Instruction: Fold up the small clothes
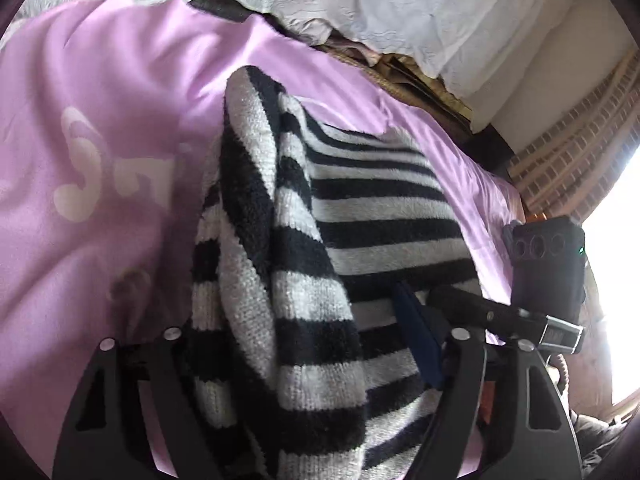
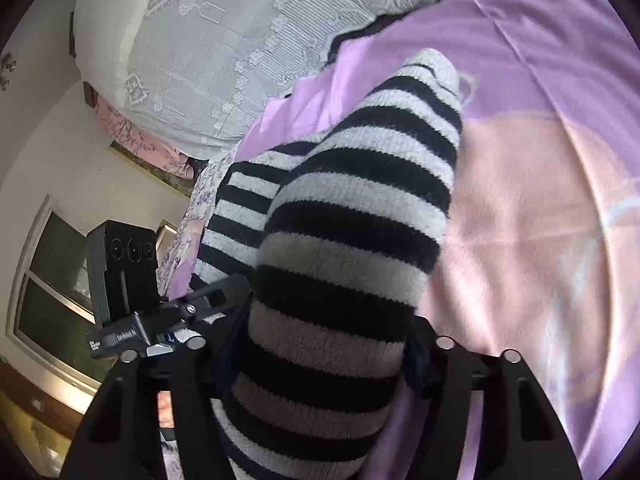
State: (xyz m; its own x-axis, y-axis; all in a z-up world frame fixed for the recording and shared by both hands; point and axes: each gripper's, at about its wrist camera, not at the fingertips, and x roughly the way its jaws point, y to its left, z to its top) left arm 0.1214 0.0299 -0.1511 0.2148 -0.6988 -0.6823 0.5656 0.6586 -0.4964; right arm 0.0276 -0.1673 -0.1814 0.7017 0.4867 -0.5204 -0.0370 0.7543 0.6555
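1. A black-and-white striped knit garment (image 1: pixel 360 208) is spread on a lilac bed sheet (image 1: pixel 100 80).
2. One bunched striped fold is clamped between the jaws of the left gripper (image 1: pixel 312 344).
3. Another thick striped fold (image 2: pixel 340 240) is clamped by the right gripper (image 2: pixel 320 344).
4. A white embroidered cover (image 2: pixel 208 40) is seen beyond the sheet.

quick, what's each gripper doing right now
left gripper: closed on the striped sweater.
right gripper: closed on a striped sleeve of it.
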